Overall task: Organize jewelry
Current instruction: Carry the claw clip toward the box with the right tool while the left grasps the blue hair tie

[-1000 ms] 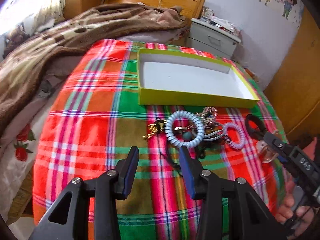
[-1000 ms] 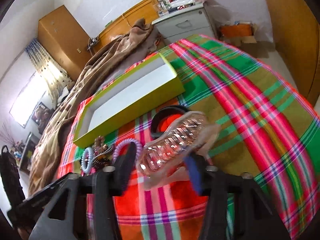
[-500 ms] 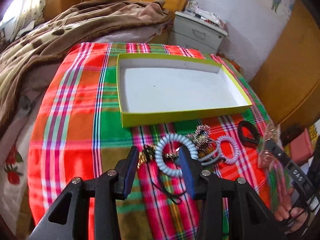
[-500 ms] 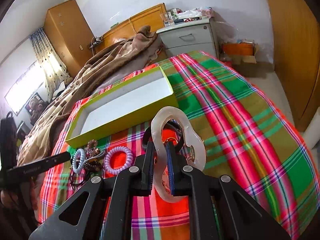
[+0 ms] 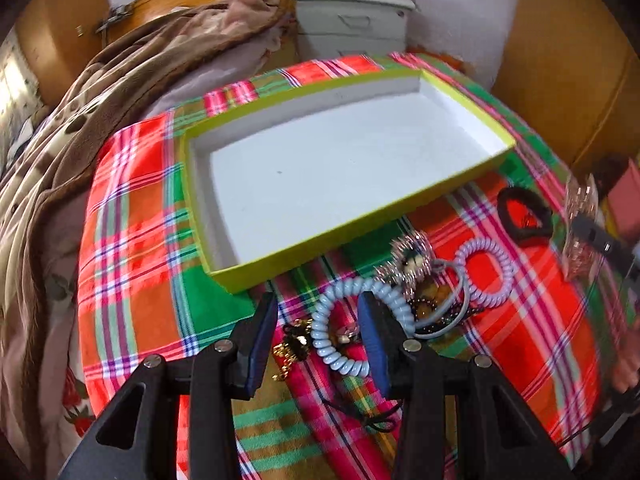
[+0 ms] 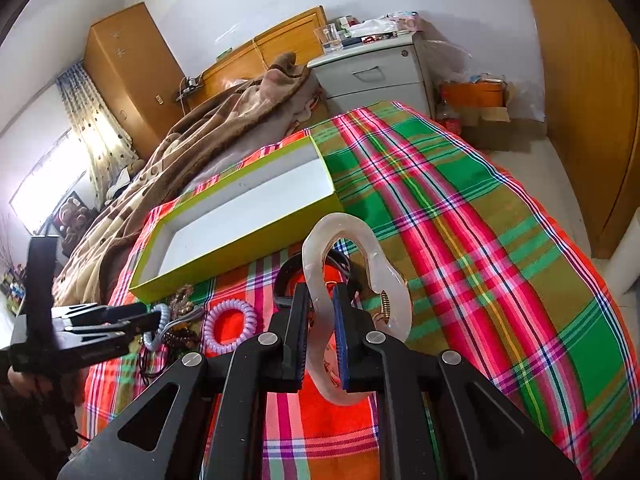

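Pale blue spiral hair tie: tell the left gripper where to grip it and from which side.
Grip the pale blue spiral hair tie on its near arc, coming from above: it lies flat on the plaid cloth, and that arc sits clear of the bead tangle.

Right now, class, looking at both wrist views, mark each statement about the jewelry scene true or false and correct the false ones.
1. The right gripper is clamped on a translucent hair claw. True.
2. The yellow-green box already holds a bracelet. False: its white inside is bare.
3. The left gripper is open above the pale blue coil hair tie. True.
4. The purple coil hair tie lies inside the box. False: it lies on the plaid cloth.
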{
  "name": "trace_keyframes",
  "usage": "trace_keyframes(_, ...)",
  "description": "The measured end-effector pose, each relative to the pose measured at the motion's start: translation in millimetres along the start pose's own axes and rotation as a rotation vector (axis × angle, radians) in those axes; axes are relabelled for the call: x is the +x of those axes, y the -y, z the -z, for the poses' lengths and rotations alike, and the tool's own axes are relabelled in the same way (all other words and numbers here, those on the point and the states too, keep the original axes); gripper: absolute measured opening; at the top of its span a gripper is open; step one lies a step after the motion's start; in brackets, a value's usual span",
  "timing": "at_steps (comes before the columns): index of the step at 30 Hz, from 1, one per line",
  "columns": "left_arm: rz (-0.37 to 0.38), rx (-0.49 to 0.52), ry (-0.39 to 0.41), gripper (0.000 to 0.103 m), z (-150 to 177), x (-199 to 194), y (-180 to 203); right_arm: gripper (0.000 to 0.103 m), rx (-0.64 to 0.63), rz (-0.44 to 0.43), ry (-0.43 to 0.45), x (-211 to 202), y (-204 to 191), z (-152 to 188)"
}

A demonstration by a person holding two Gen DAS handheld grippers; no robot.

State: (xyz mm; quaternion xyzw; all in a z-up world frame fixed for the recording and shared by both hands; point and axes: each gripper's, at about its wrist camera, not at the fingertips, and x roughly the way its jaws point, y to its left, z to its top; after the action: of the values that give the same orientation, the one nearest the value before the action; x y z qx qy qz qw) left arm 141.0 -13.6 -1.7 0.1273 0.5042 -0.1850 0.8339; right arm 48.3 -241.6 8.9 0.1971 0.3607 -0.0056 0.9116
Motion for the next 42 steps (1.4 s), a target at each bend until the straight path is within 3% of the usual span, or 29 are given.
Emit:
trace_keyframes(5,0.026,0.018,-0.039,0.043,-4.1,9.6,3.7,0.012,0.008,0.002,-0.001,1.1,3.3,-1.1)
trace_keyframes(10,0.044,-0.003,-0.045,0.027,-8.1,15.3,0.0,0.012,0.009,-0.002,0.0,1.2,4.0,-2.0)
trace_keyframes(11,0.05,-0.016,-0.039,0.018,-8.5,14.4,-0.1,0.012,0.008,-0.002,0.0,1.3,3.7,-2.2)
trace_keyframes(14,0.069,-0.037,-0.03,0.011,-8.9,11.9,-3.1,0.012,0.002,-0.001,0.001,1.1,2.1,-2.1)
trace_keyframes(28,0.094,-0.17,0.068,0.01,-1.2,-21.2,-22.4,0.012,-0.053,-0.002,0.041,-10.5,-11.6,-12.4)
trace_keyframes(42,0.096,-0.266,0.163,0.01,-13.9,-53.4,-46.9,0.012,-0.163,-0.011,0.084,-6.0,-29.4,-58.4)
